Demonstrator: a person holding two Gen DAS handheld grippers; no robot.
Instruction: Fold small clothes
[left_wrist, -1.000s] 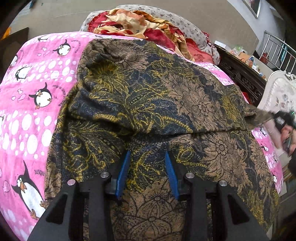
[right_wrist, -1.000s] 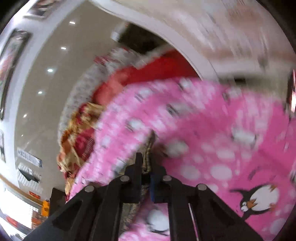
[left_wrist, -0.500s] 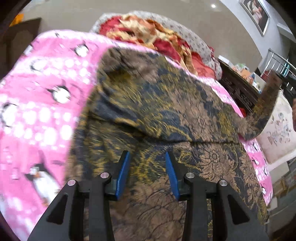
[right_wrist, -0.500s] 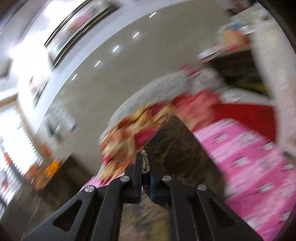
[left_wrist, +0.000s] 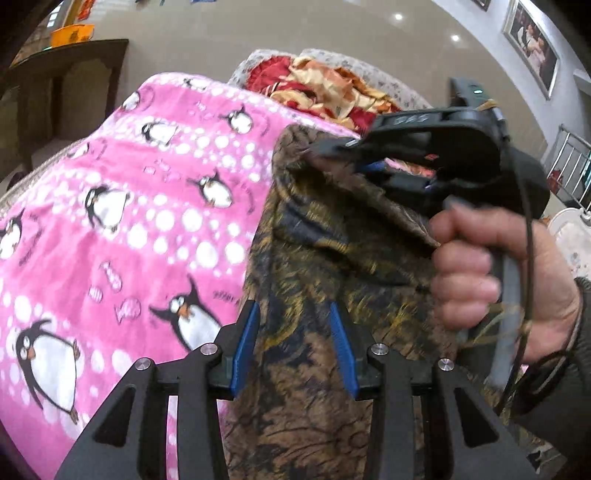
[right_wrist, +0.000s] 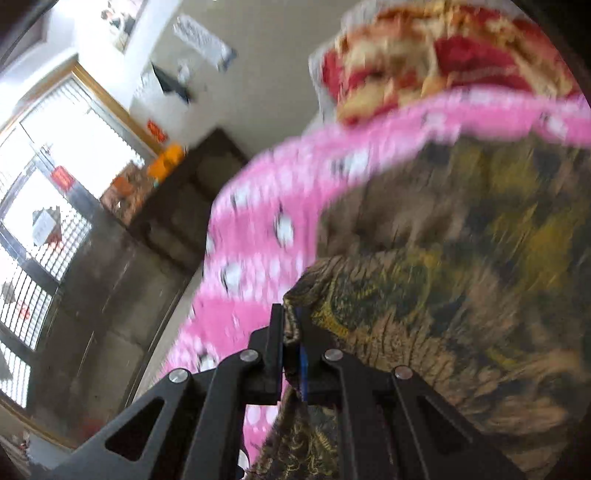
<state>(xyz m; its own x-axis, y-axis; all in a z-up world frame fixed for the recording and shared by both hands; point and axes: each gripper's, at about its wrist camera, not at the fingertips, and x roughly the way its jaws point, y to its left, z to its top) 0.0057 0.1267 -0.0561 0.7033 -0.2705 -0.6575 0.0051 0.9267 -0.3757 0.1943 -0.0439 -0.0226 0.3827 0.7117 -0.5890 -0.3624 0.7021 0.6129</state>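
We've swung the right gripper (right_wrist: 291, 325) across, dragging the garment's (left_wrist: 332, 258) corner over its left edge on the pink blanket (left_wrist: 110, 221). Its jaws are easing apart, cloth between them. Left gripper (left_wrist: 293, 347) straddles the near hem, apart.

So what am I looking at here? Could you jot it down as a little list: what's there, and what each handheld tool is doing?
surface: pink penguin blanket
garment: dark floral cloth, lying on the blanket, one edge drawn across
left gripper: jaws apart, cloth between them, not pinched
right gripper: cloth edge between its jaws, which are opening
person's hand: grips the right tool's handle
background: red and gold bedding heaped behind
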